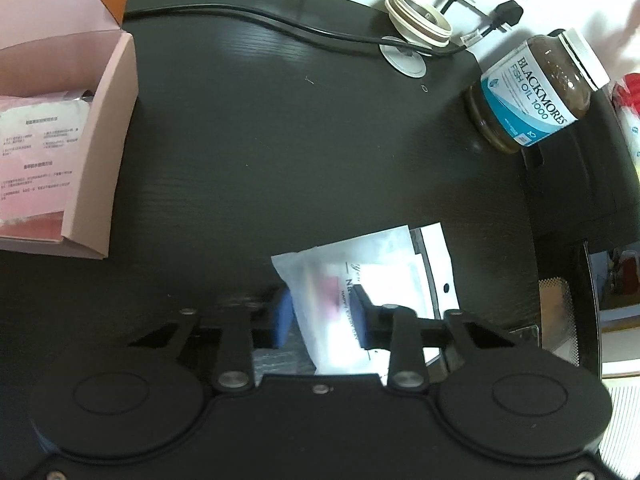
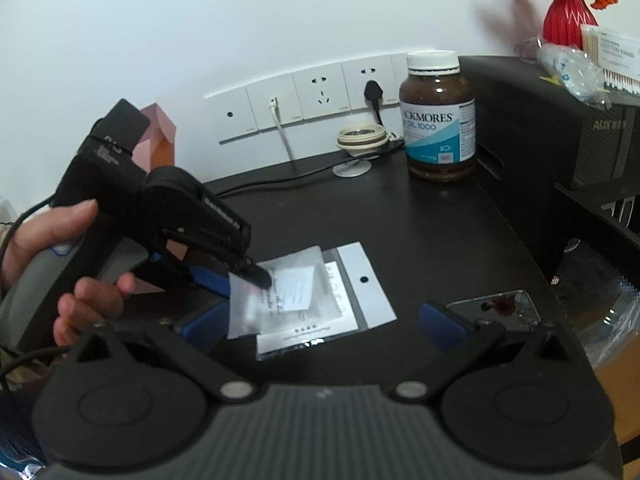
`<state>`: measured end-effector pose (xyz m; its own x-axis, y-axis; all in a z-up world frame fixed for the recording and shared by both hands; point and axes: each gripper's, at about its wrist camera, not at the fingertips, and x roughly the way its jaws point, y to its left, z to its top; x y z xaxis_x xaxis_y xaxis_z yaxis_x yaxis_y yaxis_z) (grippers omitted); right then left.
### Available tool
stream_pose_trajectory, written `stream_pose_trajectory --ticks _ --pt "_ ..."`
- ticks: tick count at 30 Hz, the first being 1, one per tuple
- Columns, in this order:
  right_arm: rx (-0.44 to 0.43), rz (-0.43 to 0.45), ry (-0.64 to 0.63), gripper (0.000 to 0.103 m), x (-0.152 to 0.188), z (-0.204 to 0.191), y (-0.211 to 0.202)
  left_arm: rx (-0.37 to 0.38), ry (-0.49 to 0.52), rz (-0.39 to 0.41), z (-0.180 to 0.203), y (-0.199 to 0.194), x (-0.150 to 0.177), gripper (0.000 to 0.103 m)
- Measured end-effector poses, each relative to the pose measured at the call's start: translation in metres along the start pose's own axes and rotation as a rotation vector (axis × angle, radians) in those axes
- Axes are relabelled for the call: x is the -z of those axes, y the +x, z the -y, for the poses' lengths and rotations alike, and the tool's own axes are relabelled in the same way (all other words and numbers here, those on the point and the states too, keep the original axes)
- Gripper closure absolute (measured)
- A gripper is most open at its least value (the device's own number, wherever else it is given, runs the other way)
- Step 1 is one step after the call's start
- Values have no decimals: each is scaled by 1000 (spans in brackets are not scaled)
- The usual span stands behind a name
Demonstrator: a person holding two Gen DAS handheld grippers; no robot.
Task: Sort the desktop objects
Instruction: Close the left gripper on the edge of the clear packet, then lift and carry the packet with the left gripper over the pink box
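Note:
A translucent white pouch [image 1: 340, 280] with a card inside lies on the black desk [image 1: 280, 140], on top of a flat packet [image 1: 436, 272] with a white header strip. My left gripper [image 1: 320, 312] is shut on the pouch's near edge, its blue pads [image 1: 282, 316] pinching the film. In the right wrist view a hand holds that left gripper [image 2: 240, 280], one finger above the pouch [image 2: 276, 292] and one below. My right gripper [image 2: 320, 326] hangs open just short of the packet [image 2: 360, 292], holding nothing.
An open pink box [image 1: 100, 160] with a printed sheet inside stands at the left. A fish oil bottle [image 2: 438, 120], a jar lid [image 2: 362, 138] and a black cable [image 1: 280, 24] sit at the back. A phone [image 2: 496, 306] lies at the right beside a black cabinet [image 2: 560, 128].

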<state>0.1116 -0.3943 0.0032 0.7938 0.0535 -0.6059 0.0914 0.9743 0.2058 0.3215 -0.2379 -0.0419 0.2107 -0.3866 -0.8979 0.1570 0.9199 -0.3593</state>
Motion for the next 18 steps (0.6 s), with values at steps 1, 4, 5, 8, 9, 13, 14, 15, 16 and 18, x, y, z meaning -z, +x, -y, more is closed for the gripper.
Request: stream_pose_trajectory --ticks 1,4,5,8,9,13,14,15,16,18 --pt "0 -1 -1 1 0 0 0 7 4 8 0 -1 0 89" --pt "-2 -4 1 1 0 0 1 23 25 36 0 -9 2 91" --pt "-3 -5 2 1 0 0 1 29 38 52 1 -13 2 91" --pt "-4 -8 -2 1 0 -1 3 48 64 84 2 -24 2 91" --pt "-6 -9 -2 1 0 -1 3 59 59 82 1 -27 1 91" --pt "-19 -8 5 1 -4 -4 6 64 43 118 -8 -43 -3 91" --pt "-21 -7 4 1 -4 -6 7 65 40 124 -11 -46 -3 91" --pt "-23 -6 1 1 -6 -8 7 66 37 130 -14 -50 -4 91" --pt "-26 -4 -2 1 -7 -10 8 65 36 140 -16 -54 -4 91" --pt "-31 2 -7 1 -9 -15 9 61 41 164 -20 -62 -3 91"
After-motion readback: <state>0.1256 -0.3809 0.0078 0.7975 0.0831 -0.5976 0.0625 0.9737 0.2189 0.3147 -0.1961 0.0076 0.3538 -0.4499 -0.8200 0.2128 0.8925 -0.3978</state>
